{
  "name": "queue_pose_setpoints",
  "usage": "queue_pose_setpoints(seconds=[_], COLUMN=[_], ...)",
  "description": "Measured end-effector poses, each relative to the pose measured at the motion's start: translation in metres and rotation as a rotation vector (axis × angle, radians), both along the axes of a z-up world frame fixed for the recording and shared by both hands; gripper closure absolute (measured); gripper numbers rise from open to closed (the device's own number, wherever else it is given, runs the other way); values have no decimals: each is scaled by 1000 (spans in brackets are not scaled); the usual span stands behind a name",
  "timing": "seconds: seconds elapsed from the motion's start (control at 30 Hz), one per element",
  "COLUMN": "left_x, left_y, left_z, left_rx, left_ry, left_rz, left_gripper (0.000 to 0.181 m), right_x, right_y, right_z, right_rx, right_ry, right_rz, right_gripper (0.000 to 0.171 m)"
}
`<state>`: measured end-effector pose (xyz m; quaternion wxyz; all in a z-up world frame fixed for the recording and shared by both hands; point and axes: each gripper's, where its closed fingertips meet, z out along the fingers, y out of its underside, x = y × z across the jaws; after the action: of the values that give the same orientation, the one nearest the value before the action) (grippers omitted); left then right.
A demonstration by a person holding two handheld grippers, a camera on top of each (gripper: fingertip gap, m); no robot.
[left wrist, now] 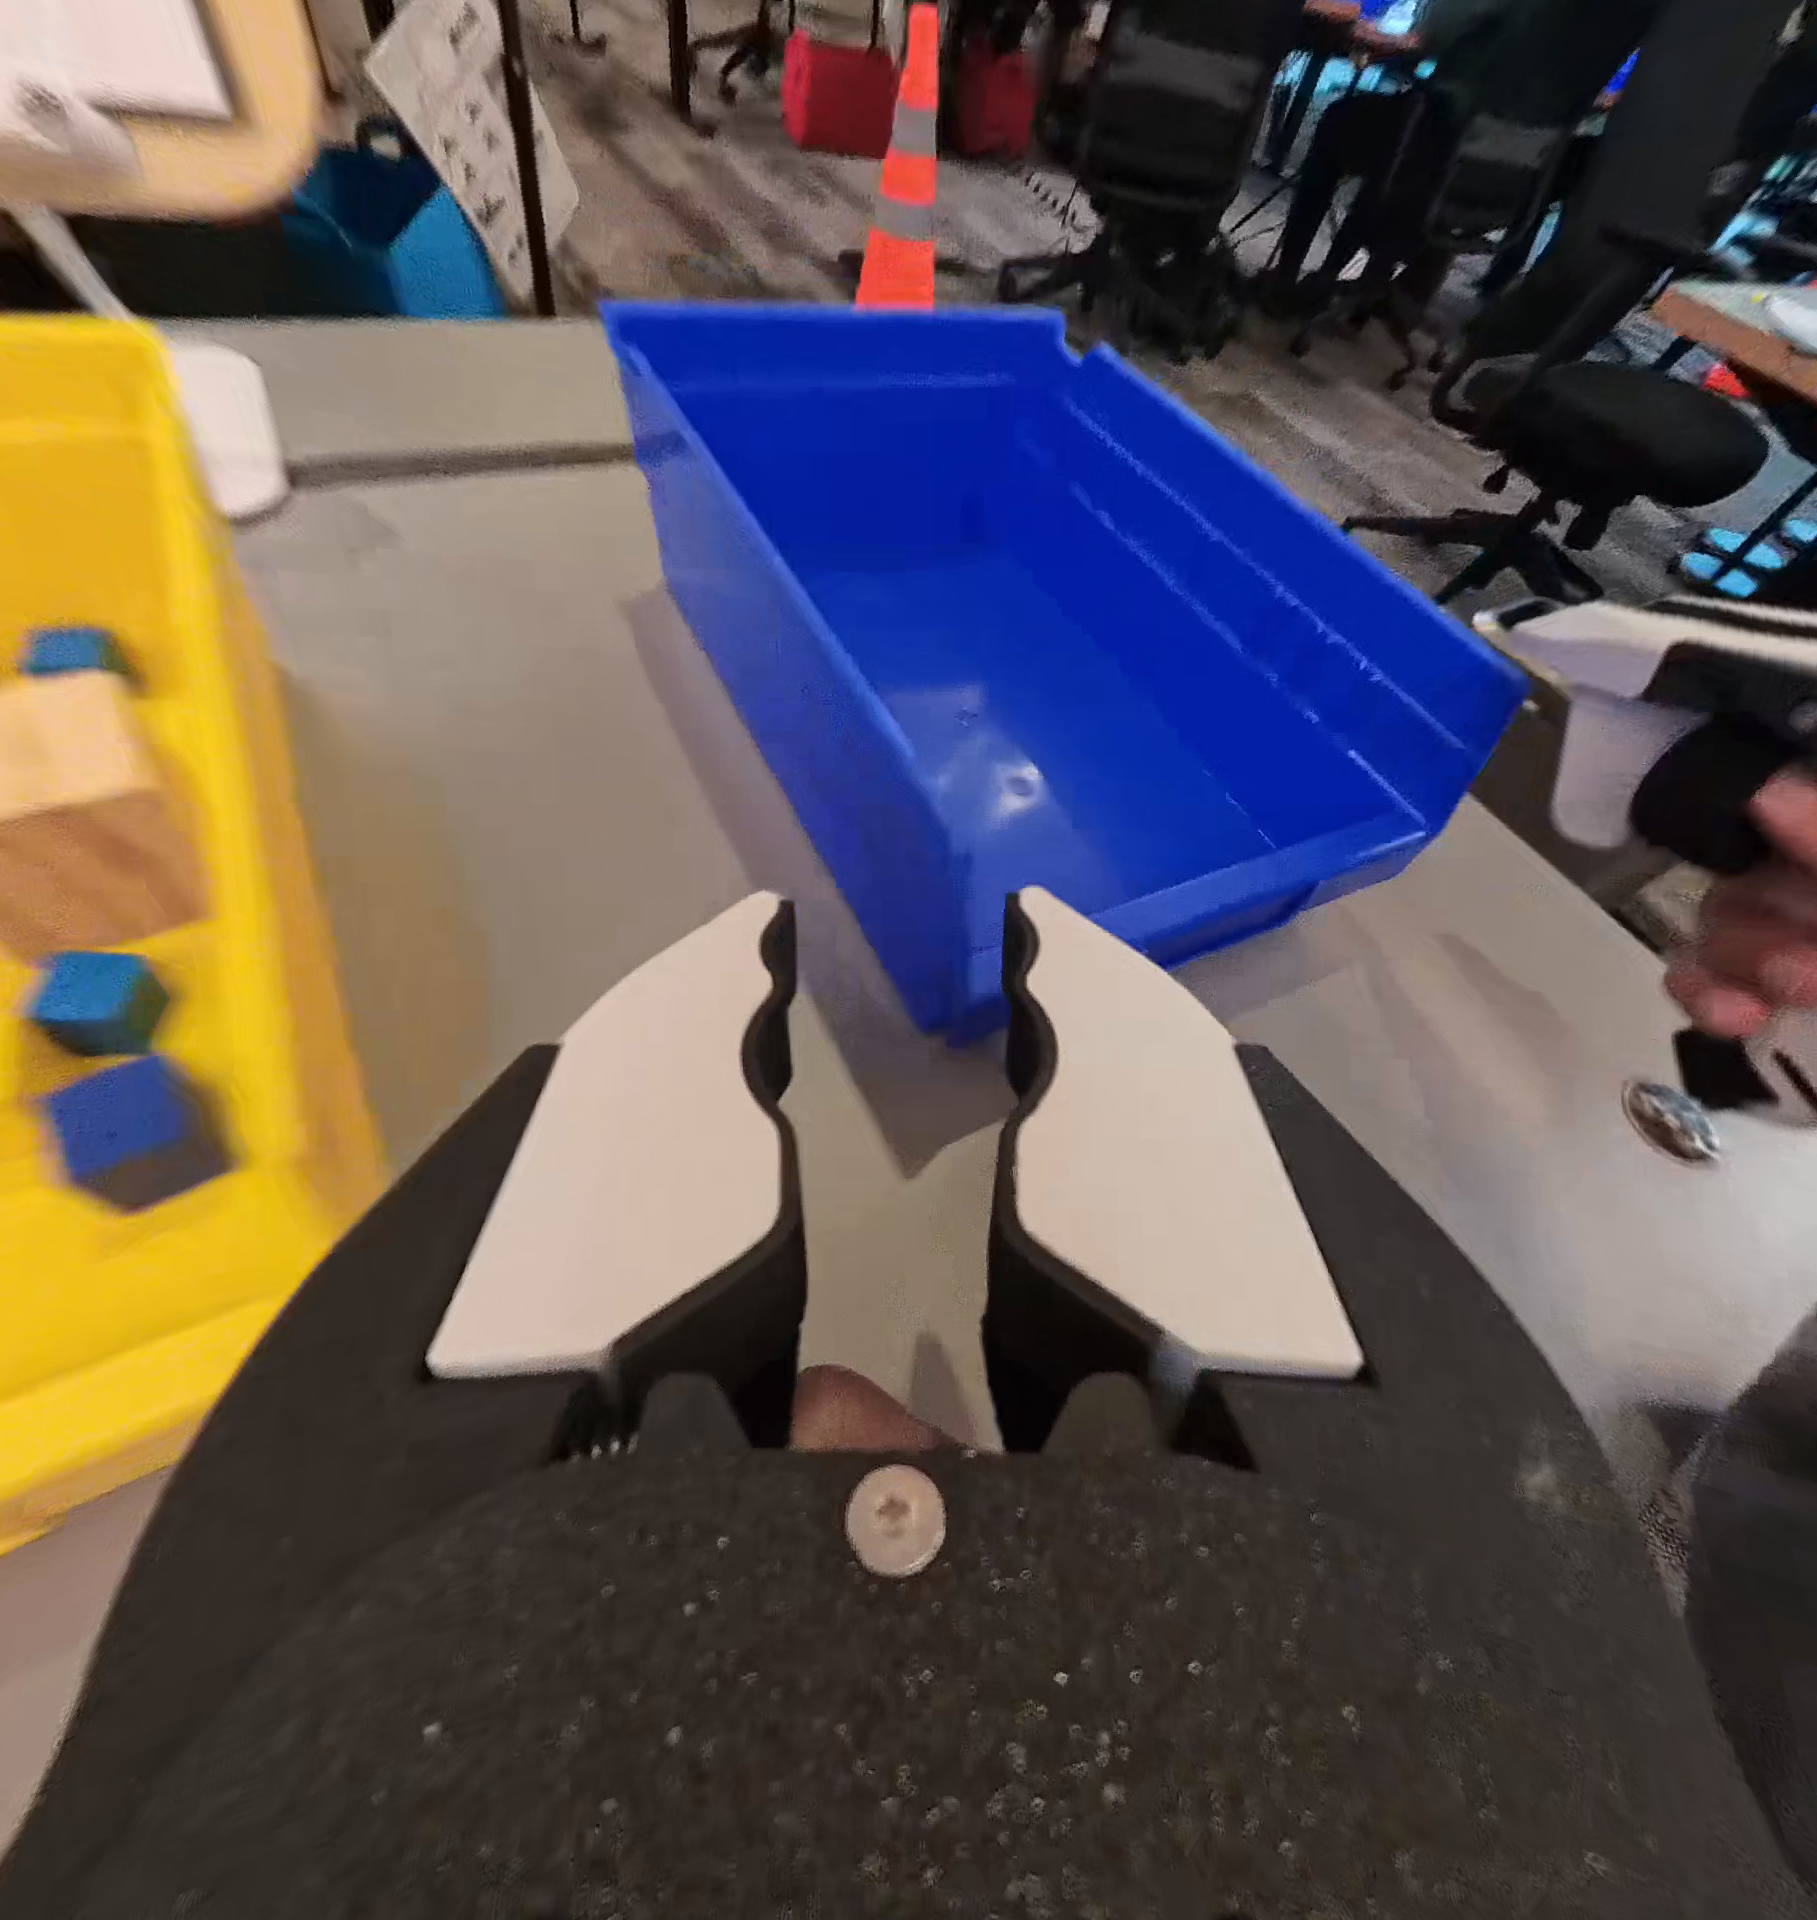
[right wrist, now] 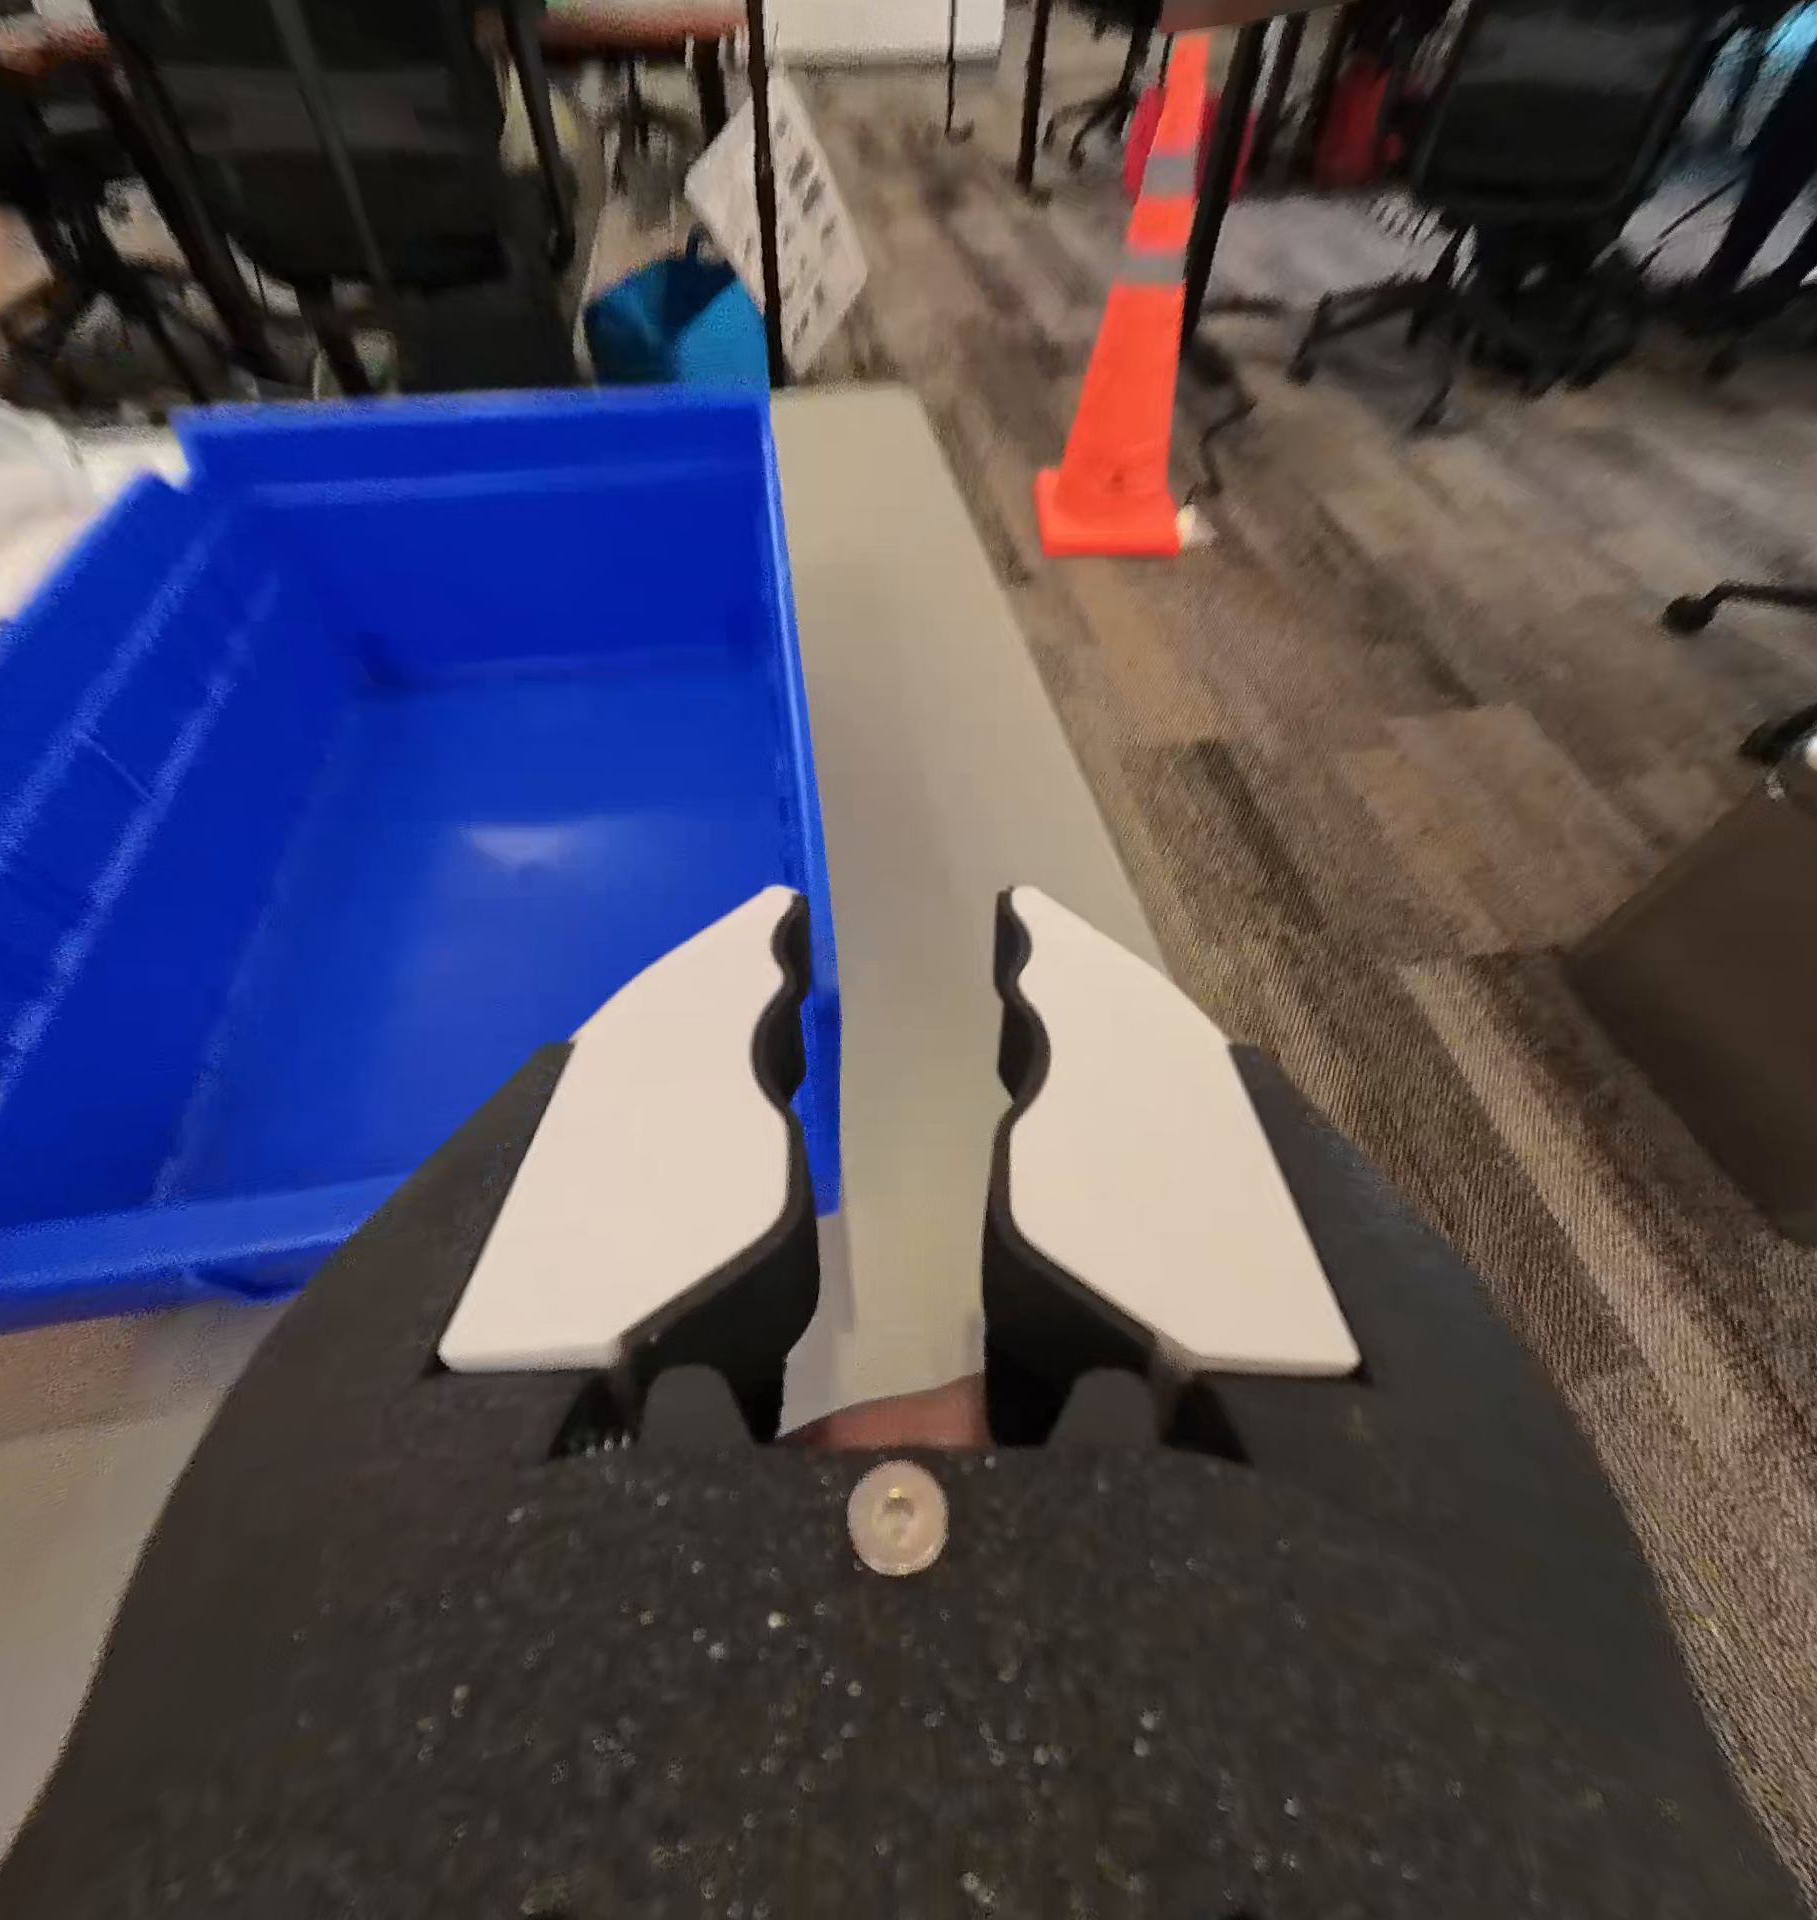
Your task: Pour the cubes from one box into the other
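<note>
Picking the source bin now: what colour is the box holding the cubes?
Yellow box, left of the empty blue box; clearest in the left wrist view.

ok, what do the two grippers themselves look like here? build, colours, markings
Both match: the left gripper and right gripper each have two light grey fingers with black wavy inner pads, set in a black, speckled, rough-textured body with one silver screw at centre. No cables or markings show. In the left wrist view the right gripper's handle looks white and black.

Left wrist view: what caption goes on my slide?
Open left gripper faces empty blue box; yellow box holds cubes.
</note>
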<state>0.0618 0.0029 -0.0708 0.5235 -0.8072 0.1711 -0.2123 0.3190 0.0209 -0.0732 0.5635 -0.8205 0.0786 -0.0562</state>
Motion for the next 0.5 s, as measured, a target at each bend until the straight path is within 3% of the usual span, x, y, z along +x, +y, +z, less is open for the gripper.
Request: queue_pose_setpoints(seconds=[0.13,0.27,0.37,0.5], left_x=[-110,-238,-295,-302], left_y=[0,18,30,44], left_z=[31,24,-3,-40], left_rx=[58,64,10,-50], left_ry=[-5,42,63,65], left_rz=[68,265,354,304], left_gripper=[142,142,136,133], right_x=[-41,-138,-232,-340], right_y=[-11,-10,-5,8], right_z=[68,103,86,-3], right_rx=[222,305,307,79], right_ry=[23,79,112,158], right_rz=[131,346,441,517], right_gripper=[136,130,127,107])
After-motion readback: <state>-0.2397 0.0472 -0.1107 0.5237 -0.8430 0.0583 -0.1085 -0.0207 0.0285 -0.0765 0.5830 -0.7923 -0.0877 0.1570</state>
